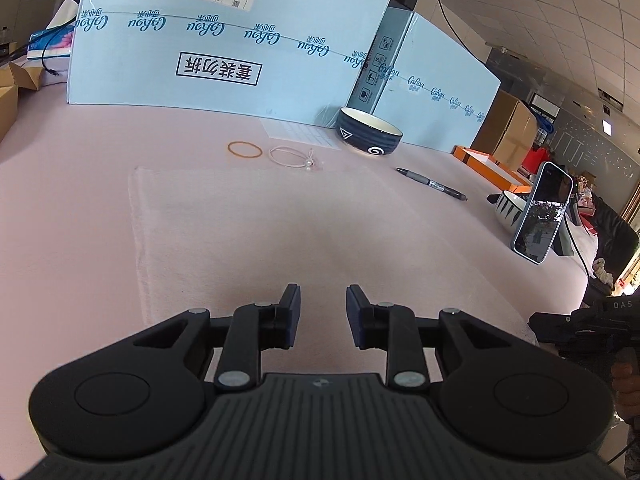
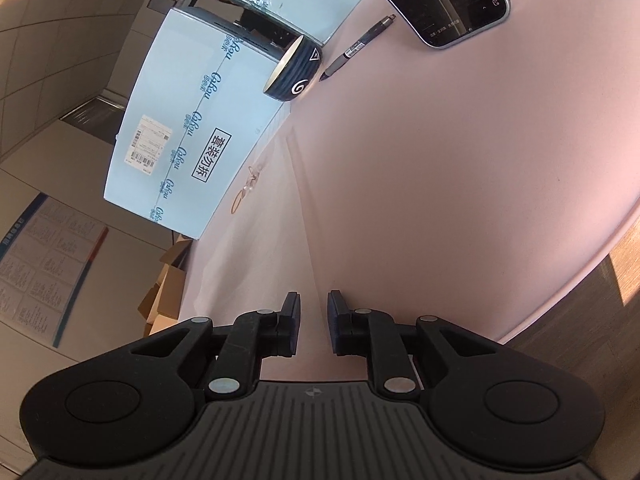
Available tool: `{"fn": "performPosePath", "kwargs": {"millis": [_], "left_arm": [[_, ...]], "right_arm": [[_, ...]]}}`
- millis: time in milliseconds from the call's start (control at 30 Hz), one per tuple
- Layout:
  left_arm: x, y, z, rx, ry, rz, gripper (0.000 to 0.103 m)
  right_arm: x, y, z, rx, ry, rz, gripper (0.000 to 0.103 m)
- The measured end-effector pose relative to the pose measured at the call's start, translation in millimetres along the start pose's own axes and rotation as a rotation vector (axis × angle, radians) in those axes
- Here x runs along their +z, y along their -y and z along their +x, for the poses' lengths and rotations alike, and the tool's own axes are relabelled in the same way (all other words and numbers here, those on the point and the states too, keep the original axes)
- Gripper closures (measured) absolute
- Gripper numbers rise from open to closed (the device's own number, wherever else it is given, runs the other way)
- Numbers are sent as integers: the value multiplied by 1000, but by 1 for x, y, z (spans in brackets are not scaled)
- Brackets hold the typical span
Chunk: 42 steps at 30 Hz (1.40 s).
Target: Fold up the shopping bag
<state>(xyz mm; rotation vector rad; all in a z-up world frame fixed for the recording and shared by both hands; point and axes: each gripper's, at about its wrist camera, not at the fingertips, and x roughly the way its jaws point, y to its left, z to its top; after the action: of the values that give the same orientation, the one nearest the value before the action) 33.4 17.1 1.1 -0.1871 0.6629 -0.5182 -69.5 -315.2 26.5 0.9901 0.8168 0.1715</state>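
A pale, see-through shopping bag (image 1: 256, 232) lies flat on the pink table (image 1: 80, 184), hard to tell from the cloth; its left and far edges show as faint lines. My left gripper (image 1: 323, 300) is open and empty, low over the bag's near part. In the right wrist view the camera is rolled sideways; the bag (image 2: 272, 224) runs away from the fingers with one long edge leading to them. My right gripper (image 2: 313, 305) is open with a narrow gap at the bag's near right edge, nothing between the jaws. Its body shows at the right in the left wrist view (image 1: 592, 328).
Beyond the bag lie an orange rubber band (image 1: 245, 149), a white hair tie (image 1: 294, 157), a paper sheet (image 1: 300, 133), a dark bowl (image 1: 369, 131) and a pen (image 1: 432, 184). A phone on a stand (image 1: 542, 214) and a striped cup (image 1: 510, 208) stand right. Blue cartons (image 1: 224, 36) wall the back.
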Motion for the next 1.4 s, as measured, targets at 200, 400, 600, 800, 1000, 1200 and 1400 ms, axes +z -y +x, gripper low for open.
{"fn": "performPosePath", "kwargs": {"millis": [200, 400, 600, 800, 1000, 1200, 1400], "left_arm": [[-2, -1, 0, -7, -5, -1, 78], [-6, 3, -5, -1, -17, 34, 78], [-10, 0, -14, 10, -13, 26, 78], [-20, 3, -27, 27, -11, 47, 78], [-32, 2, -38, -25, -2, 16, 76], [-43, -3, -49, -116, 4, -29, 75], [-55, -15, -65, -175, 19, -89, 74]], "right_arm": [[2, -4, 5, -12, -22, -47, 89], [-2, -6, 10, -38, 6, -108, 103], [-5, -7, 5, -15, 62, -115, 102], [-1, -23, 5, 36, 88, -158, 102], [-2, -53, 30, 174, 38, -210, 102], [-16, -93, 80, 303, -106, -275, 102], [-42, -138, 129, 404, -302, -383, 102]]}}
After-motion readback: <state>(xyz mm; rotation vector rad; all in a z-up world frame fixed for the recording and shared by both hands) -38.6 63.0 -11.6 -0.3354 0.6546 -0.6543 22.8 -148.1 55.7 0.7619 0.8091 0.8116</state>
